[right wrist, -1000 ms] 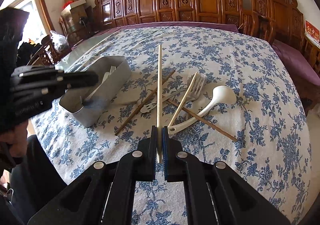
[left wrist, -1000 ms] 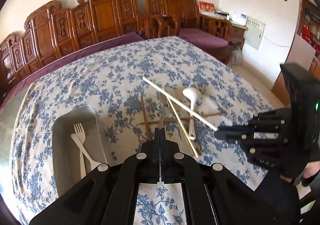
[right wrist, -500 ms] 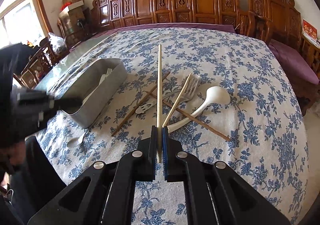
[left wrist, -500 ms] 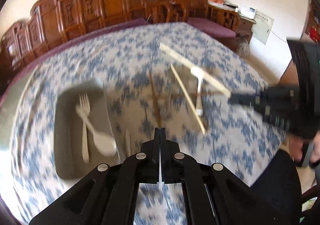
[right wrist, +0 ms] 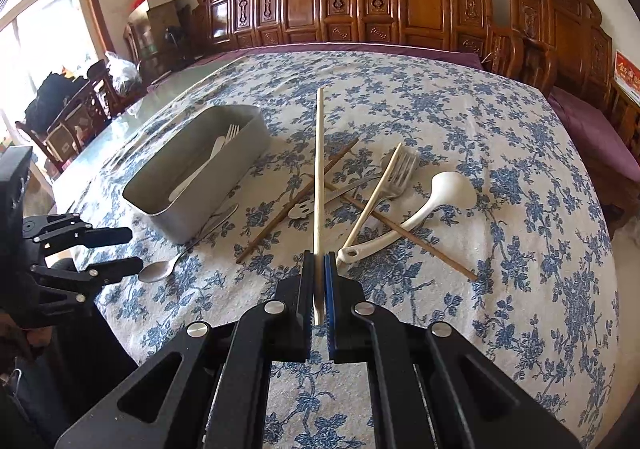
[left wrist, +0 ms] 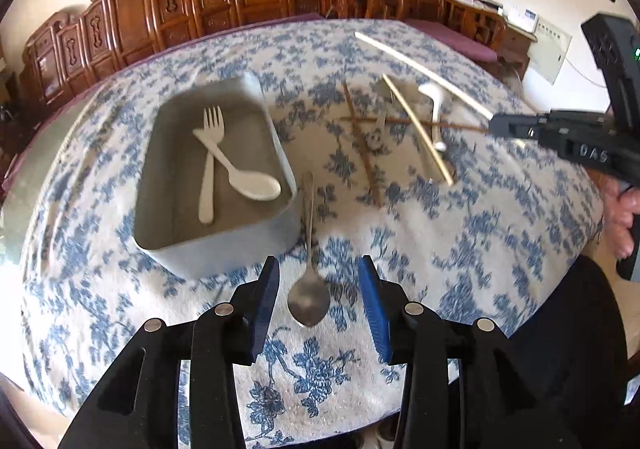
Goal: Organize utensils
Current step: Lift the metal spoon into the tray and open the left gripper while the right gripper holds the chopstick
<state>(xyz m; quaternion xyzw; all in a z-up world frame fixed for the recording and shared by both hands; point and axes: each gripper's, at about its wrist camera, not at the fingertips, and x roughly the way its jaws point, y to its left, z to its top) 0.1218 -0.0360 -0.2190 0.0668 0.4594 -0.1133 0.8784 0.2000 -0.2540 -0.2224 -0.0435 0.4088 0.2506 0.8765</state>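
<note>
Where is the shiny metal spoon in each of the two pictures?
Left wrist view: the metal spoon lies low in the middle, bowl nearest, between the open fingers of the left gripper.
Right wrist view: the metal spoon lies at the lower left, bowl right by the left gripper.
Shared landmark: the grey metal tray; the spoon's handle runs alongside it in both.

Left claw (left wrist: 319, 301): jaws spread wide, nothing between them, held low. Right claw (right wrist: 319, 283): jaws closed, pinching a thin pale stick, held level, pointing forward.
</note>
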